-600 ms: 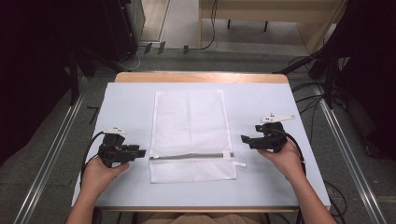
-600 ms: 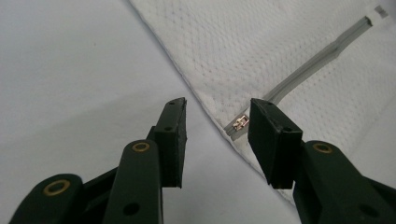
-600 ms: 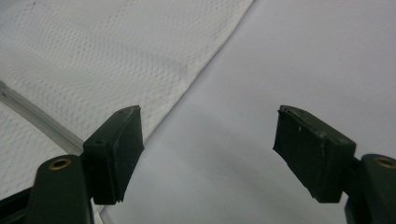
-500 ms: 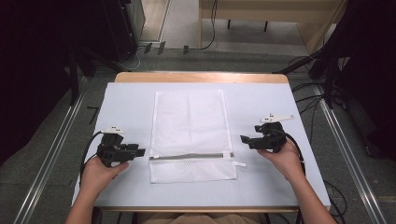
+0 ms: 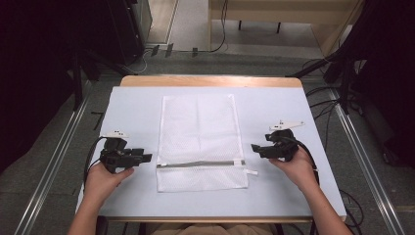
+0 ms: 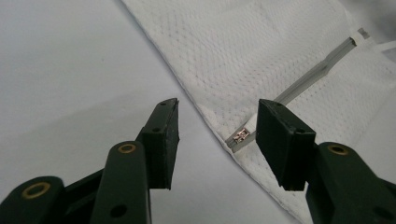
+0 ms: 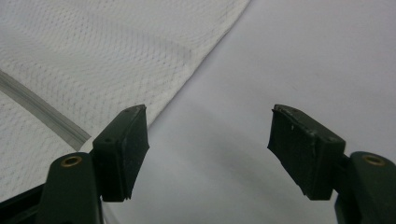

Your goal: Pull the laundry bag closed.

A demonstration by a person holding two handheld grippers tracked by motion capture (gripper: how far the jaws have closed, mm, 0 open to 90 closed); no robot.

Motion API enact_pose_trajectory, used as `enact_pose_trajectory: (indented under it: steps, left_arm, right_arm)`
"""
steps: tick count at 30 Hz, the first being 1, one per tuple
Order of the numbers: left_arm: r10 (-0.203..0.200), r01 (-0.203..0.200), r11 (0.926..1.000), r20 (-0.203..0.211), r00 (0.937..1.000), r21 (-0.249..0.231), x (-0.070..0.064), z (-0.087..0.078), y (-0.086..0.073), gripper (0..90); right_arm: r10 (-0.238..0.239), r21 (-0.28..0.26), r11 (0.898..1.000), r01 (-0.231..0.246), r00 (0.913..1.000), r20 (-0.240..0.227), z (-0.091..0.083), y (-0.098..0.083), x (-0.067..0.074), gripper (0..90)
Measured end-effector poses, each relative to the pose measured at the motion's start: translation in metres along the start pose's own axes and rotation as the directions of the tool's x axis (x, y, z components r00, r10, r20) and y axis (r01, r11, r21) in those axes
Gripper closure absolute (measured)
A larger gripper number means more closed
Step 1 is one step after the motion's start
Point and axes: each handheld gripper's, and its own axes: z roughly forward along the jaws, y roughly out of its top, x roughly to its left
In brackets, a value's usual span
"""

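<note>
Both grippers are closing in on the white mesh bag (image 5: 200, 142), which is lying flat in the middle of the pale blue table cover (image 5: 137, 105), its long side running away from the person. Compared with half a second back, the hands are sitting almost where they were, with the left gripper (image 5: 146, 157) edging a touch nearer the bag's left edge; nothing is lifted or shifted yet. In the left gripper view its jaws are standing apart and empty, framing the zip's metal end (image 6: 241, 136) at the bag's hem (a likely first target, I judge). The right gripper (image 5: 254, 147) is also gaping wide, holding nothing, hovering just beside the bag's right edge near the zip strip (image 7: 42, 112). So the work is only starting: the approach is under way, the grasp not yet made.
</note>
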Motion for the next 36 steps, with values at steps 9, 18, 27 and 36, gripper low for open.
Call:
enact_pose_trajectory:
  steps: [9,18,27,36]
  left_arm:
    - [-0.015,0.015,0.9998,0.023,0.9996,-0.014,0.003,0.000,0.001,47.2]
    - [-0.052,0.054,0.9983,0.048,0.9975,-0.023,0.004,-0.004,0.000,41.4]
    - [-0.020,0.020,0.9997,0.040,0.9990,-0.012,0.003,0.000,-0.001,37.7]
    - [-0.026,0.027,0.9992,0.043,0.9987,-0.030,0.006,-0.005,-0.001,36.9]
  right_arm:
    - [-0.015,-0.005,1.000,0.015,0.9999,-0.007,0.001,0.001,0.005,31.2]
    - [-0.028,-0.005,1.000,0.028,0.9996,-0.012,0.000,0.003,0.013,33.7]
    - [-0.034,0.001,0.999,0.034,0.9992,-0.020,0.001,0.003,0.016,35.3]
    - [-0.031,0.006,1.000,0.031,0.9994,-0.018,-0.001,0.006,0.021,40.3]
